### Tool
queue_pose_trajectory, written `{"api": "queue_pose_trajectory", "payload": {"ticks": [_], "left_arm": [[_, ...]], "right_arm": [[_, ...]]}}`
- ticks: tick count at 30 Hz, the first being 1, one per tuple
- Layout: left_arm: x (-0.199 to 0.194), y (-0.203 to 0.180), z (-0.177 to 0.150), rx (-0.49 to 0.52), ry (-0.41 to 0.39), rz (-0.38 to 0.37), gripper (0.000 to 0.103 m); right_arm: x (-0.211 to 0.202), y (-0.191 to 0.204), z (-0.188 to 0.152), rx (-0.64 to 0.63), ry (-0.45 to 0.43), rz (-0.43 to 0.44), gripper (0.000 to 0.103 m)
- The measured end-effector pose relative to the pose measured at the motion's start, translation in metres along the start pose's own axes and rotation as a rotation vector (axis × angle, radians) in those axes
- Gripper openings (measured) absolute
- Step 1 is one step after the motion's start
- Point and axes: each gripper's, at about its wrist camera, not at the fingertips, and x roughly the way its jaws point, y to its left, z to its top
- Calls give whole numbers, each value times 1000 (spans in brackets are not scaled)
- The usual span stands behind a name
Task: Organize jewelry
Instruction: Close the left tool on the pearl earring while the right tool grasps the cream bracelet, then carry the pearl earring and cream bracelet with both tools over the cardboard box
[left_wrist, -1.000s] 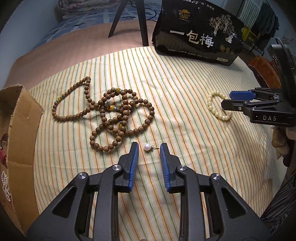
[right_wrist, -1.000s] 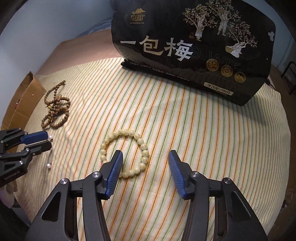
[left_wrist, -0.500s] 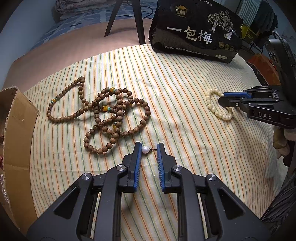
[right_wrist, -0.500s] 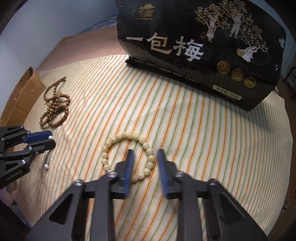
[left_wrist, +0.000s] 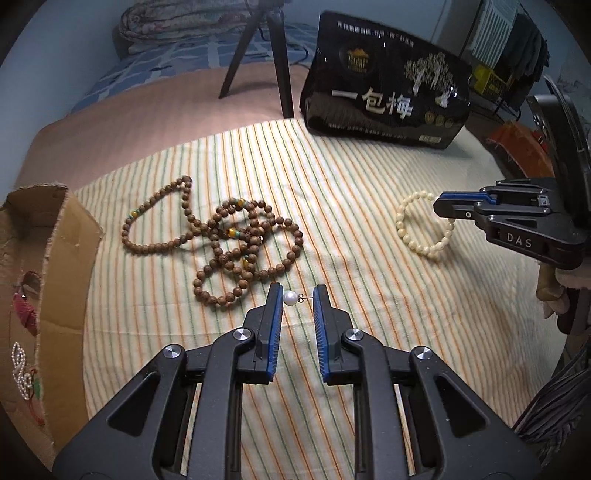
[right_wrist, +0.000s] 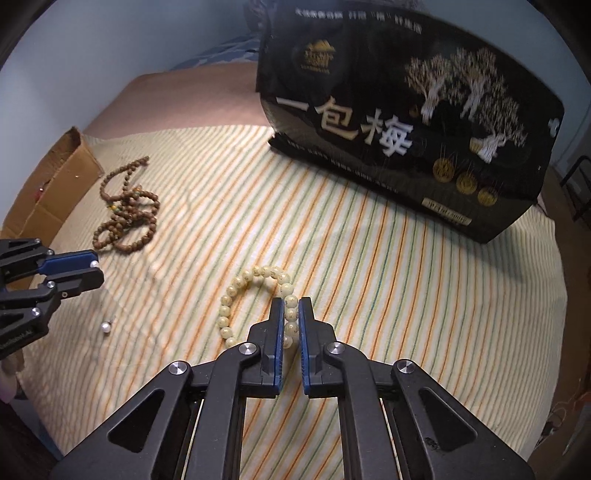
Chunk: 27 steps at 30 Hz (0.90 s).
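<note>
Jewelry sorting on the striped bed: right gripper (right_wrist: 291, 314) jaws clamp the cream bracelet (right_wrist: 255, 299), left gripper (left_wrist: 297, 299) pinches a pearl earring (left_wrist: 290, 297). Next, likely: lift both toward the box (left_wrist: 55, 258).

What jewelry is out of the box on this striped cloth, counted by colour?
Brown wooden beads: 1 tangled heap, strands not countable
Cream bracelet: 1, clamped in the right gripper
White pearls: 2, a held pearl in the left gripper and a loose pearl
Total: 4
</note>
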Motion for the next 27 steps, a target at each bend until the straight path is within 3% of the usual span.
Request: {"api": "queue_pose_trajectory", "payload": {"ticks": [16,27], "left_arm": [[-72,25,-5,-62,-145,-11,15],[-131,81,-22,-147,-238,54,15]], "right_arm": [[-63,33,11,-57,-159,-26,6],[-110,82,17,-103,-281,48,6]]}}
